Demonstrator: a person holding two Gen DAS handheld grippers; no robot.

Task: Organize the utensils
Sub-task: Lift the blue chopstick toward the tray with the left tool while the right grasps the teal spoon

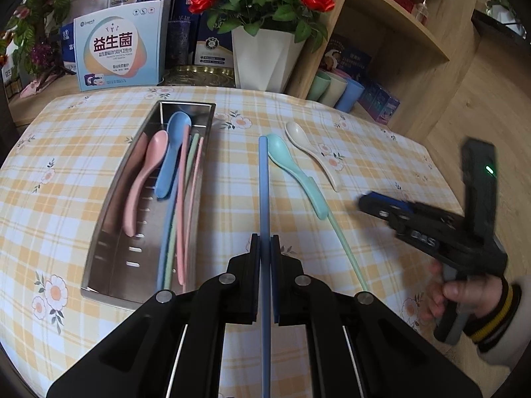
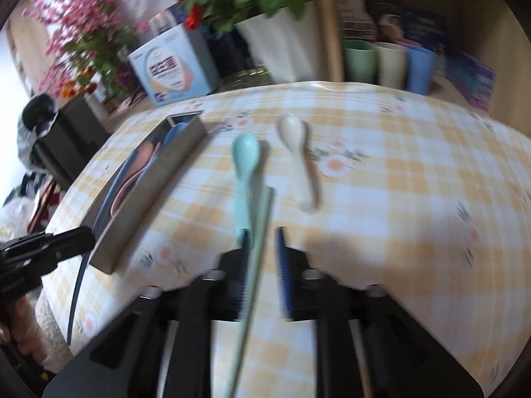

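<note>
My left gripper [image 1: 265,243] is clenched on a long blue plastic chopstick [image 1: 264,179], which lifts just right of the rectangular stainless-steel utensil tray [image 1: 109,232]. That tray on the yellow checked floral tablecloth [image 1: 83,126] holds a pink plastic spoon [image 1: 146,179], a blue plastic spoon [image 1: 172,152] and several pastel chopsticks [image 1: 184,205]. Further right of the tray lie a mint-green plastic spoon [image 2: 244,179] and, beyond it, a cream plastic spoon [image 2: 297,159]. My right gripper [image 2: 264,242] stands parted; a pale green chopstick [image 2: 257,248] runs between its pads, lying against the left one, but the blur hides whether it is gripped.
</note>
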